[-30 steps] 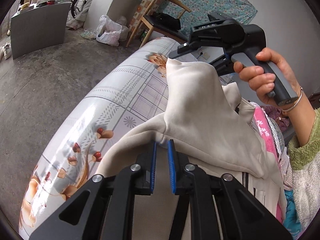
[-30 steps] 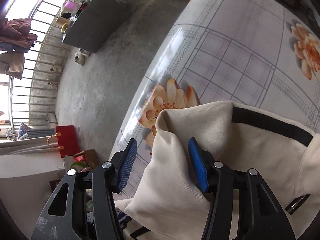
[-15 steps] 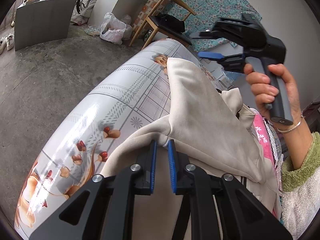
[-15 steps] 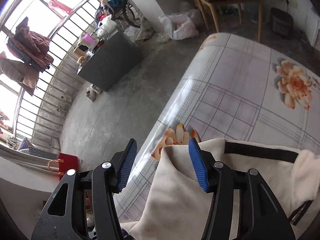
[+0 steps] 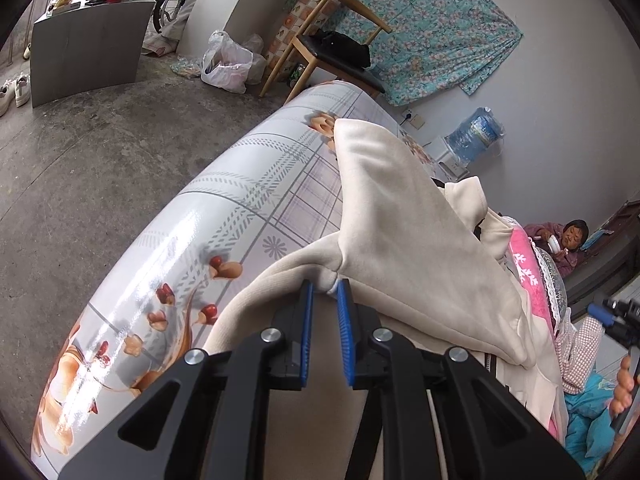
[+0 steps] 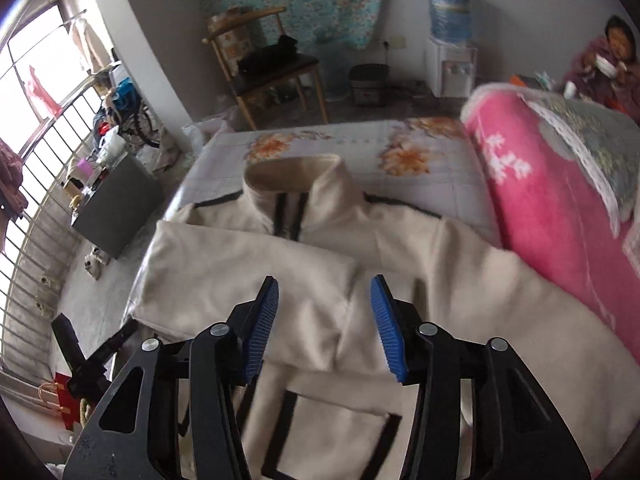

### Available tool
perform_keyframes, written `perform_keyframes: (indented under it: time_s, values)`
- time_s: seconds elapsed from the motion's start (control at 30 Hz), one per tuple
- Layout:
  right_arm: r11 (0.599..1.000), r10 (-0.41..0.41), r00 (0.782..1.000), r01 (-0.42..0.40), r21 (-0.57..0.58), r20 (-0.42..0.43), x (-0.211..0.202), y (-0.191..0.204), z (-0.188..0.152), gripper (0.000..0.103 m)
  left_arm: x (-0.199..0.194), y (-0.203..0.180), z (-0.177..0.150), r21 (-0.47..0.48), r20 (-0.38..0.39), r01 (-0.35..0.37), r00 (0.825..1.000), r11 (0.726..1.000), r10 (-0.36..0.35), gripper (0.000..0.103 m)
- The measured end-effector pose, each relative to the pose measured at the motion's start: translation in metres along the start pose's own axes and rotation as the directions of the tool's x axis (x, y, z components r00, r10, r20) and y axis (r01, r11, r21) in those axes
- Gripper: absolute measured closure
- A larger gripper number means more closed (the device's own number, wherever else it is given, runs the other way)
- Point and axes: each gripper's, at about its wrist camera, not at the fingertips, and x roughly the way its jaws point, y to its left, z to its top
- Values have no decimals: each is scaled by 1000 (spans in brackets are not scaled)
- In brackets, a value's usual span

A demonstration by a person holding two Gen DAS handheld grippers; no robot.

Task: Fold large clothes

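A cream fleece jacket (image 6: pixel 400 248), soft and matte with black piping, a stand-up collar and a black-edged patch pocket, lies spread across a table under a glossy flower-printed tablecloth (image 5: pixel 224 216), with a thick pink blanket (image 6: pixel 532 184) bunched along its far side. The left gripper (image 5: pixel 325 294) has its ribbed blue pads pressed together on a puckered fold of the jacket's edge, where one sleeve is doubled over the body. The right gripper (image 6: pixel 325 320) hangs above the jacket's chest, its jaws closing with only air between the pads and the fabric lying beneath them, untouched
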Motion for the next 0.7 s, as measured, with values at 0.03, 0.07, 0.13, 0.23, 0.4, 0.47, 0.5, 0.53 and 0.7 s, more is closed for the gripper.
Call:
perform_keyframes:
  time_s: [0.03, 0.07, 0.13, 0.23, 0.4, 0.47, 0.5, 0.53, 0.7]
  values:
    - [999, -6, 999, 8, 36, -34, 5, -14, -13, 74, -2, -2, 0, 11, 4, -11, 1000, 1000, 11, 90]
    - [998, -17, 998, 20, 60, -56, 11, -24, -24, 79, -6, -4, 1, 24, 8, -24, 1000, 999, 24, 90]
    - [997, -38, 996, 43, 69, -81, 22, -33, -40, 81, -19, -9, 1, 41, 17, -36, 999, 999, 35, 90]
    - [996, -74, 993, 78, 43, -91, 36, -37, -51, 81, -50, -14, 0, 65, 31, -49, 998, 997, 47, 89]
    - [983, 36, 989, -9, 186, -142, 63, -65, -51, 75, -95, -23, -2, 94, 66, -77, 995, 993, 71, 89]
    - [981, 38, 986, -7, 192, -162, 75, -69, -52, 78, -102, -31, 0, 114, 72, -79, 995, 990, 71, 89]
    - [983, 34, 985, -3, 185, -167, 79, -69, -54, 81, -103, -36, 1, 131, 77, -84, 994, 988, 74, 89]
    - [987, 17, 987, 9, 163, -157, 79, -67, -54, 89, -102, -40, 3, 147, 83, -89, 994, 985, 77, 89]
    - [996, -57, 995, 62, 58, -82, 63, -52, -51, 101, -82, -67, 13, 187, 63, -74, 996, 979, 63, 89]
